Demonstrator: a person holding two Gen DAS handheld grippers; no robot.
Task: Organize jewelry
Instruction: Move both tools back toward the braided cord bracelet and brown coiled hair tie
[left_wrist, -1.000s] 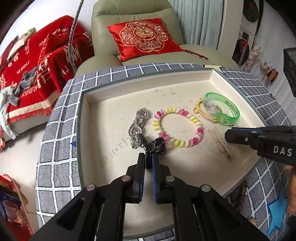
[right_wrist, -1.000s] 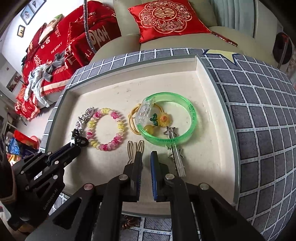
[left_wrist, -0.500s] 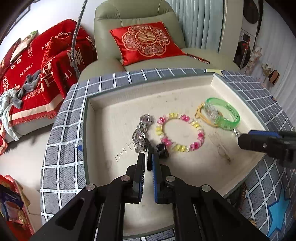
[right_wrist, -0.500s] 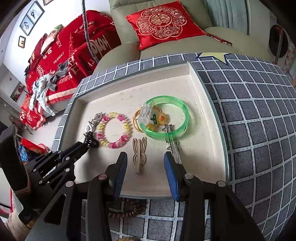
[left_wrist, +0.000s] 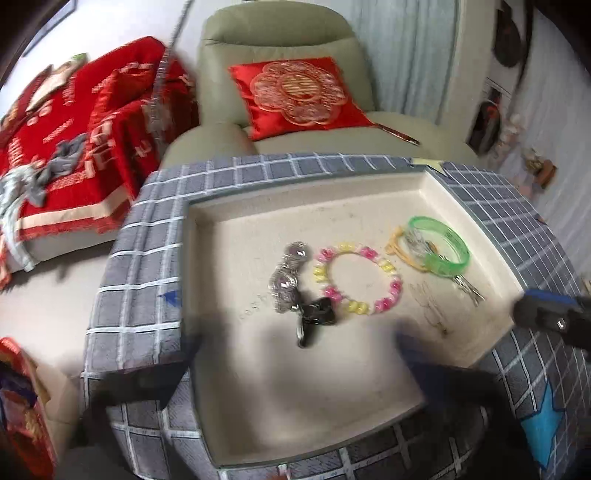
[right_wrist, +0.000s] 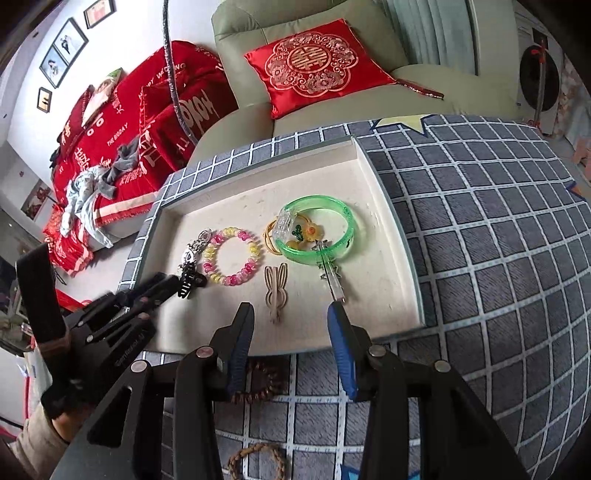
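Tray: cream, sits on the grid-pattern surface; jewelry laid out in a rough row inside.
In tray, left to right: silver bracelet with black clip at its near end; pink-yellow bead bracelet; wooden rabbit-ear clip; green bangle over a yellow hair tie, flower charm inside it; clear star hairpin partly under the bangle's near rim.
Outside tray: brown bead bracelet on the surface just under the right tool; a second brown one nearer the camera.
Left tool: jaws have just sprung wide apart; nothing between them; black clip lies free on the tray, touching the silver bracelet.
Right tool: jaws have just been opening, part-way apart, empty; poised above the tray's near edge, between rabbit clip and hairpin.
Done (judgement): most pieces placed and roughly lined up.
Left (judgement): the two brown bracelets not yet in; bangle, tie and hairpin overlap, may need separating.
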